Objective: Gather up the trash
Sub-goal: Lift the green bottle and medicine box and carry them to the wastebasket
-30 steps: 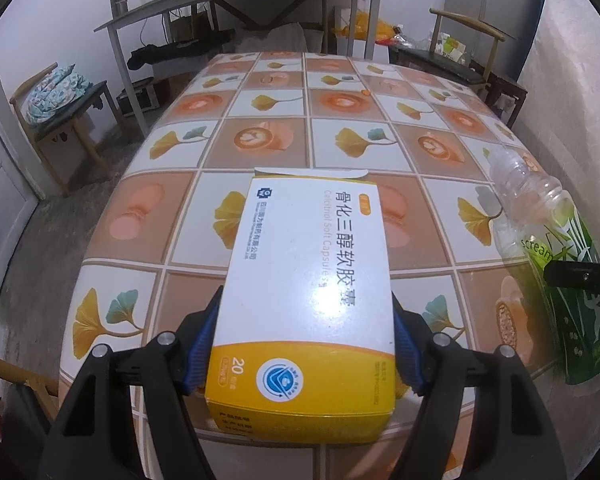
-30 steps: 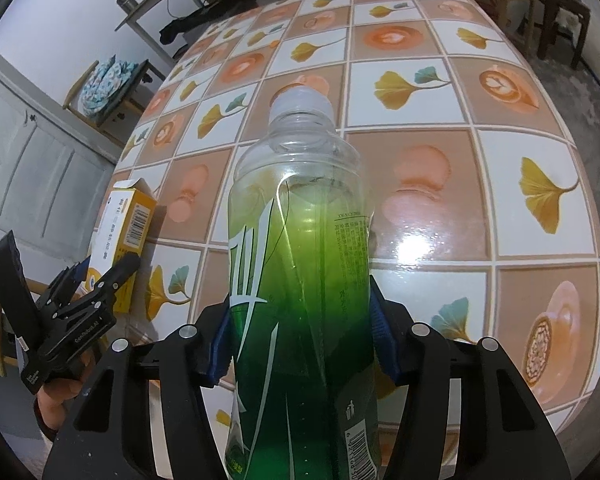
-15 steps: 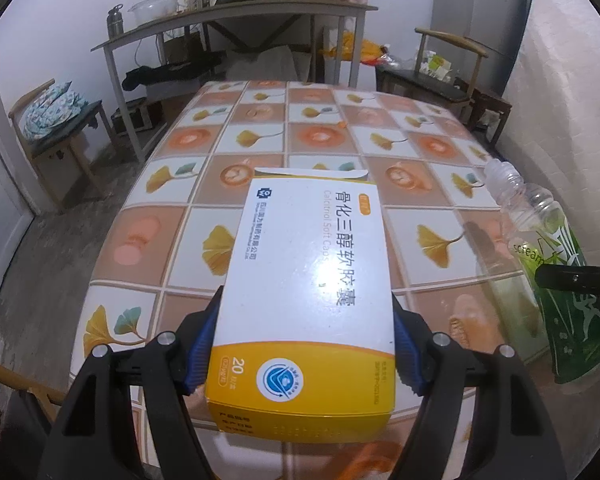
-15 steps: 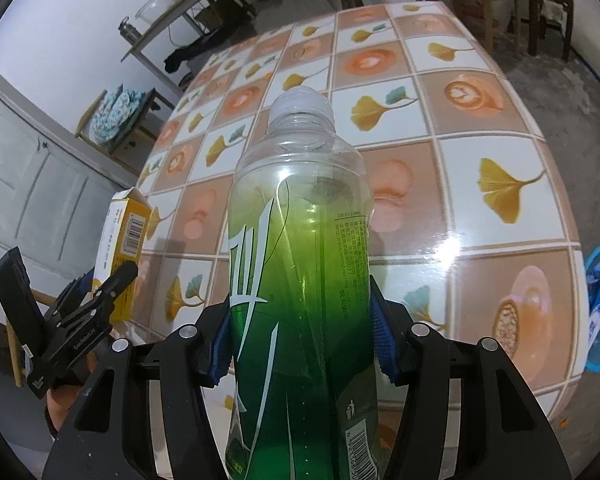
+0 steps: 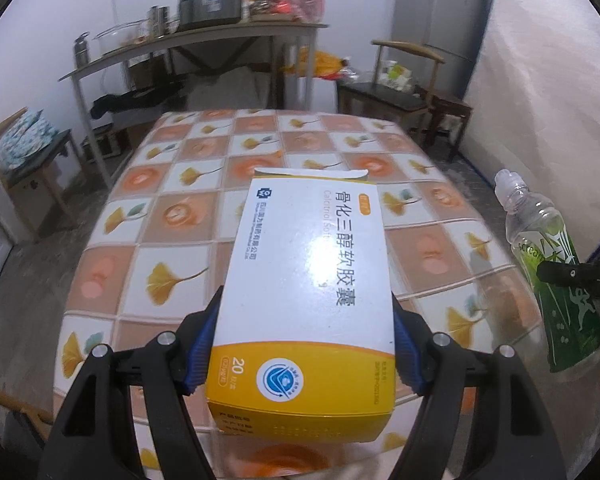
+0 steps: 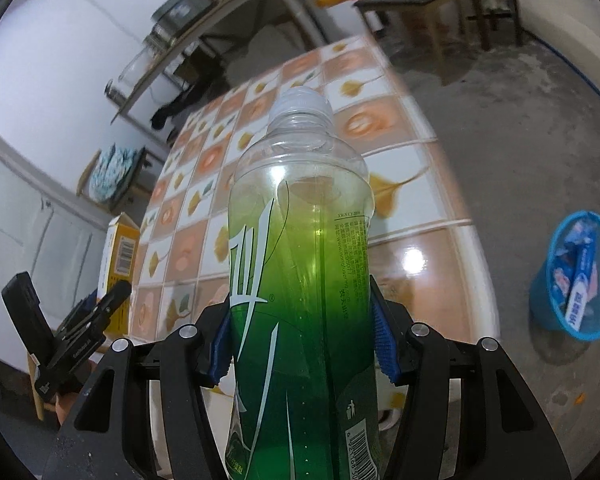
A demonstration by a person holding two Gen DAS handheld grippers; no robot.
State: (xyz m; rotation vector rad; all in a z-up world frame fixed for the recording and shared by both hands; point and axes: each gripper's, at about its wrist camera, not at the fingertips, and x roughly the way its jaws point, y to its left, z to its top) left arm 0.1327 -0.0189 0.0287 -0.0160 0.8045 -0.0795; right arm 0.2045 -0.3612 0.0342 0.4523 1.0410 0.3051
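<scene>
Your right gripper clamps the bottle, the left gripper clamps the box; the bin lies right of the bottle, nearer your right hand

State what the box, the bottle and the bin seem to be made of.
Box: glossy printed cardboard, judging by the glare and folded flap. Bottle: clear plastic with a green film label; the table shows through it. Bin: probably blue plastic, smooth, thin-rimmed.
</scene>
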